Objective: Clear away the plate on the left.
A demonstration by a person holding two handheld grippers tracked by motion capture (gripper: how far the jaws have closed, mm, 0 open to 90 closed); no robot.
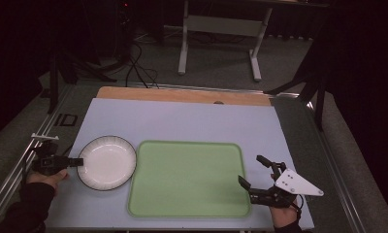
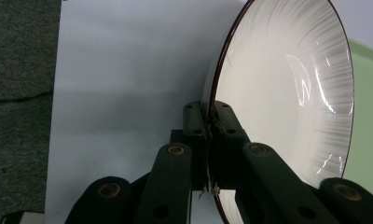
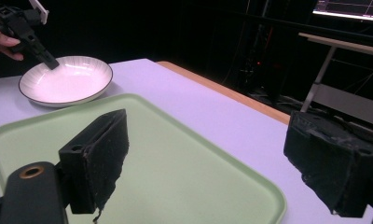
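Left gripper (image 2: 208, 122) pinching the near rim of a round white ceramic bowl with dark edge (image 2: 287, 88), resting on the table beside a green tray (image 1: 187, 179). Probably rigid, glossy, slippery, breakable. Right gripper (image 3: 212, 158) gaping, holding nothing.

Lighting: table lit from above, room behind dark.

High view was dim and soft; mat (image 1: 182, 121) and tray (image 1: 187, 179) evenly lit, surroundings nearly black. Left gripper view was brightest: glare streaks lay on the plate (image 2: 292, 84), a soft shadow band crossed the mat left of it, and the near links were blurred. In the right gripper view the near pads (image 3: 105, 154) were out of focus, the background black, with a faint shadow under the plate.
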